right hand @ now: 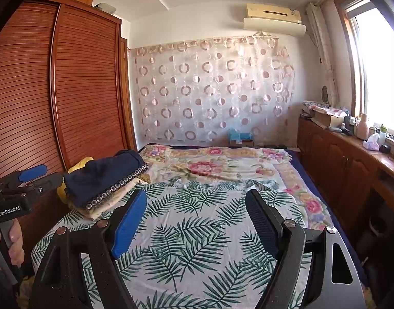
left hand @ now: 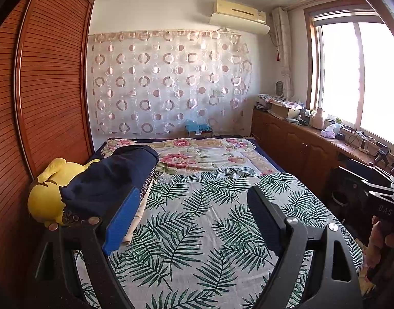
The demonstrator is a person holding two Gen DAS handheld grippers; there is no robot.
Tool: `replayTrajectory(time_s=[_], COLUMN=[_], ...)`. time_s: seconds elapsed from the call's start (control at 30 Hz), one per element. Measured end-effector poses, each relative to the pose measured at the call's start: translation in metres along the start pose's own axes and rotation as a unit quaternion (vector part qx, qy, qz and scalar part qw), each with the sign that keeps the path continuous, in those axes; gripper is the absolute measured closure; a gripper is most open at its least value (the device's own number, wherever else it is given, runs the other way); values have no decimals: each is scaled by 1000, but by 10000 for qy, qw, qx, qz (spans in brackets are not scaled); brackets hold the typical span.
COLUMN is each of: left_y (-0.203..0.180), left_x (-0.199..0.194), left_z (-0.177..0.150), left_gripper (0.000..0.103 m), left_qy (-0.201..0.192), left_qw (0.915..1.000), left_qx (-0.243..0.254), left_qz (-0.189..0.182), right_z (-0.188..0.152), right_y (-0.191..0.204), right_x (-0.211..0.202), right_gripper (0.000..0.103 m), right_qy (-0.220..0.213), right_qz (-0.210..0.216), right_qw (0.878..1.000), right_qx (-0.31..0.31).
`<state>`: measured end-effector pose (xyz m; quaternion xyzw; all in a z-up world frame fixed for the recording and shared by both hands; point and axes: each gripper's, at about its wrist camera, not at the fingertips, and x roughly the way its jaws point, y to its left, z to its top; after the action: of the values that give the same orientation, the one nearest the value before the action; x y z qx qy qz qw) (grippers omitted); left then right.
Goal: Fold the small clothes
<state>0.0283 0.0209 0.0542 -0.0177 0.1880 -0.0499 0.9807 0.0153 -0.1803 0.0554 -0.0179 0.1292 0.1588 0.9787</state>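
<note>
a bedroom, seen from two hand-held grippers above a bed with a palm-leaf sheet (right hand: 197, 231).

the left gripper (left hand: 194, 221) has its jaws spread wide and holds nothing. the right gripper (right hand: 197, 219) is likewise wide and empty. both hang over bare sheet in the lower middle of each frame.

the clothes sit at the left edge of both frames: a small stack with a dark navy garment (right hand: 104, 177) on top, a cream piece (right hand: 106, 206) beneath, and a yellow plush toy (left hand: 45, 195) just behind.

likely risks: a pinch into the stack could catch two layers at once, or drag the pile off the bed's left side.

the navy garment's long axis runs from lower left toward upper right, its beaded trim (right hand: 117, 186) along the near edge.
</note>
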Motion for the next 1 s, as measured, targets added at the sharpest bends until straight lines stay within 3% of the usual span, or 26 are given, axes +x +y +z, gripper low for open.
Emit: replayTrajectory(time_s=[1.0], left_y=[0], left_x=[-1], left_z=[-1], left_gripper=[17], left_qy=[-26], left_qw=[10000], left_qx=[28], left_qz=[11], right_z=[-1], right_y=[-2], right_x=[0], right_gripper=[22], right_qy=[1], right_qz=[27], right_qw=[10000], right_qx=[-24])
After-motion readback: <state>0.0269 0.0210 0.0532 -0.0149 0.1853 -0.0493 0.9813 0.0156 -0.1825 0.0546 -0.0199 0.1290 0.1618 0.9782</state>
